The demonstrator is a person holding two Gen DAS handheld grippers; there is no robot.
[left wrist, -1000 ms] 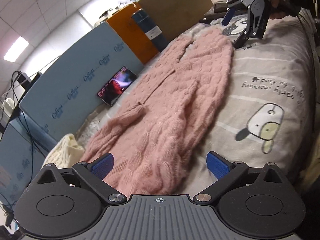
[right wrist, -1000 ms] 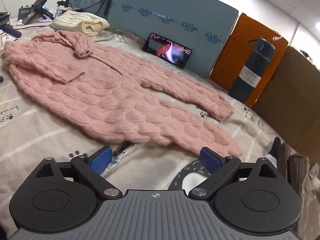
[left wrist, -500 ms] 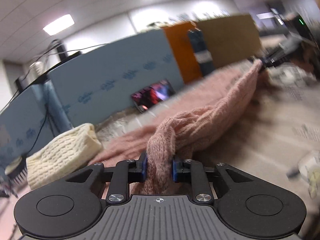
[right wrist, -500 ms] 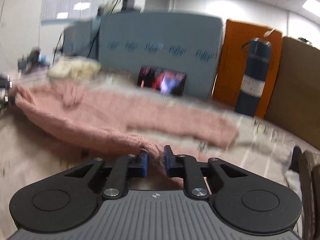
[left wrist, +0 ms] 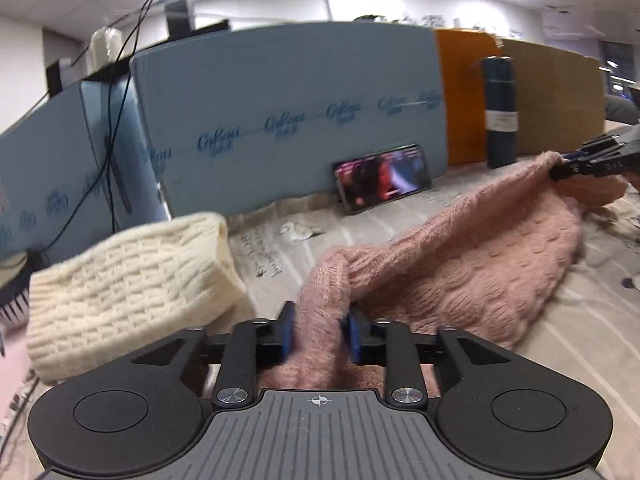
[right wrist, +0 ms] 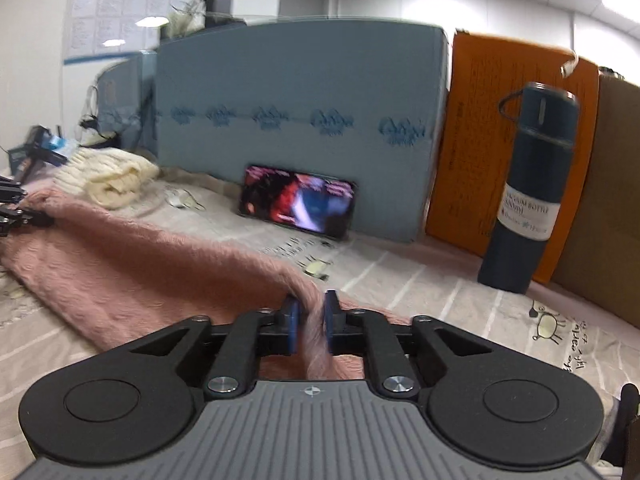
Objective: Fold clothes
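Both grippers have lifted the pink sweater (left wrist: 460, 272) higher off the bed sheet (right wrist: 420, 280). The left gripper (left wrist: 320, 334) pinches one end tight; the right gripper (right wrist: 310, 324) pinches the other. Behind the sweater stand a phone (right wrist: 298, 204), a cream knit (left wrist: 128, 276) and a dark bottle (right wrist: 528, 188).

The left tool (left wrist: 320, 334) clamps pink knit between its blue pads, jaws nearly closed; the right tool (right wrist: 310, 326) pinches the same fabric, held well apart.
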